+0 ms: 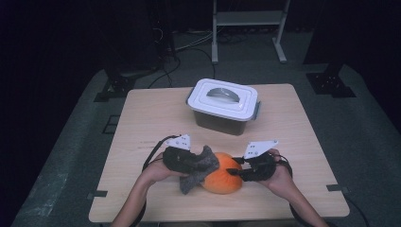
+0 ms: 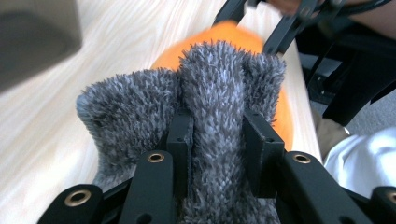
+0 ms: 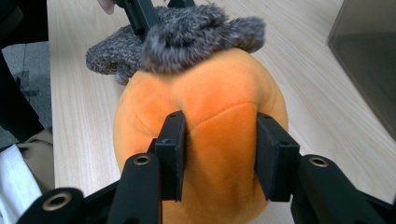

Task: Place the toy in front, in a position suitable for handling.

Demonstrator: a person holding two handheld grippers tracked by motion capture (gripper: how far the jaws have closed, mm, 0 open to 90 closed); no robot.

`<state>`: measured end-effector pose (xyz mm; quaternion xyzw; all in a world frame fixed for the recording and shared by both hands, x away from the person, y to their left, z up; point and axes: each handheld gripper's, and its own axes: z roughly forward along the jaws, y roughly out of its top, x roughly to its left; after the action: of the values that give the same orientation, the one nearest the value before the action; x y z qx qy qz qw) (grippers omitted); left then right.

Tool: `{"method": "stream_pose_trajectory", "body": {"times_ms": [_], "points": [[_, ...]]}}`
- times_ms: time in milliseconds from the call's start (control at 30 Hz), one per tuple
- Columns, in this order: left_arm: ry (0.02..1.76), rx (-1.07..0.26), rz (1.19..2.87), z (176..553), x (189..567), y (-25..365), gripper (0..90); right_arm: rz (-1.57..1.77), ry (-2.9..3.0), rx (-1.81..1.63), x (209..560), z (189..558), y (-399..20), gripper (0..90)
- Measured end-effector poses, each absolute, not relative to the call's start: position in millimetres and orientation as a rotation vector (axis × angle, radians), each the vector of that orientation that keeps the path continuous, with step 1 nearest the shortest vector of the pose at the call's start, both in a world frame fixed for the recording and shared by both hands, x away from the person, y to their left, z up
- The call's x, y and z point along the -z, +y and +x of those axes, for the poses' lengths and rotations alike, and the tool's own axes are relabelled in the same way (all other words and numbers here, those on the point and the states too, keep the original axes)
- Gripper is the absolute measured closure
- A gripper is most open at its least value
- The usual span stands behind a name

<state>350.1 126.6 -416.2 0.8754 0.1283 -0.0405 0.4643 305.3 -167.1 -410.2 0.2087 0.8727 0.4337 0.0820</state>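
Observation:
An orange plush pumpkin [image 1: 223,178] lies on the wooden table [image 1: 151,118] near its front edge, with a fuzzy grey plush piece [image 1: 198,171] joined to its left side. My left gripper [image 1: 189,165] is shut on that grey piece [image 2: 215,112], a thick fold of it bunched between the jaws. My right gripper [image 1: 235,173] comes from the right and is shut on the orange body [image 3: 219,140], its pads pressing into the soft fabric. In the right gripper view the grey piece [image 3: 187,37] drapes over the far top of the pumpkin.
A clear plastic box with a white lid and grey handle [image 1: 223,105] stands at the middle back of the table. Beyond the table a white metal frame [image 1: 248,28] stands on the dark floor, with cables near it. Bare table lies left and right of the hands.

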Motion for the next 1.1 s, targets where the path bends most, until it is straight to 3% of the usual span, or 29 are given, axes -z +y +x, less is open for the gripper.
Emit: {"method": "stream_pose_trajectory", "body": {"times_ms": [100,167,233,500,567,700,767,967,1100], "points": [[0.289,0.111,2.134,349.7,416.5,126.2,66.8,0.61,2.614,-1.301,409.9,306.3,-166.2,50.8],[0.277,0.113,2.137,348.9,415.6,125.5,66.8,0.595,2.61,-1.32,409.3,306.5,-169.1,39.0],[0.275,0.113,2.137,348.7,415.9,125.2,66.8,0.612,2.618,-1.369,408.6,310.2,-176.3,33.1],[0.273,0.129,2.136,349.9,417.7,127.7,66.6,0.745,2.69,-1.399,423.1,325.5,-192.6,21.3],[0.277,0.124,2.132,350.1,417.5,127.0,66.5,0.789,2.724,-1.441,428.2,329.6,-191.9,22.5],[0.248,0.084,2.115,346.8,409.0,124.4,66.5,0.801,2.742,-1.426,425.2,327.8,-187.0,45.3],[0.228,0.056,2.104,344.0,401.4,122.9,66.6,0.747,2.688,-1.409,412.8,321.5,-185.3,52.5],[0.125,-0.019,2.134,327.2,383.3,99.1,66.5,0.649,2.62,-1.346,395.2,307.5,-171.2,55.0],[0.182,-0.015,2.145,334.3,393.1,105.3,66.9,0.676,2.615,-1.328,399.9,309.0,-172.9,54.8]]}}
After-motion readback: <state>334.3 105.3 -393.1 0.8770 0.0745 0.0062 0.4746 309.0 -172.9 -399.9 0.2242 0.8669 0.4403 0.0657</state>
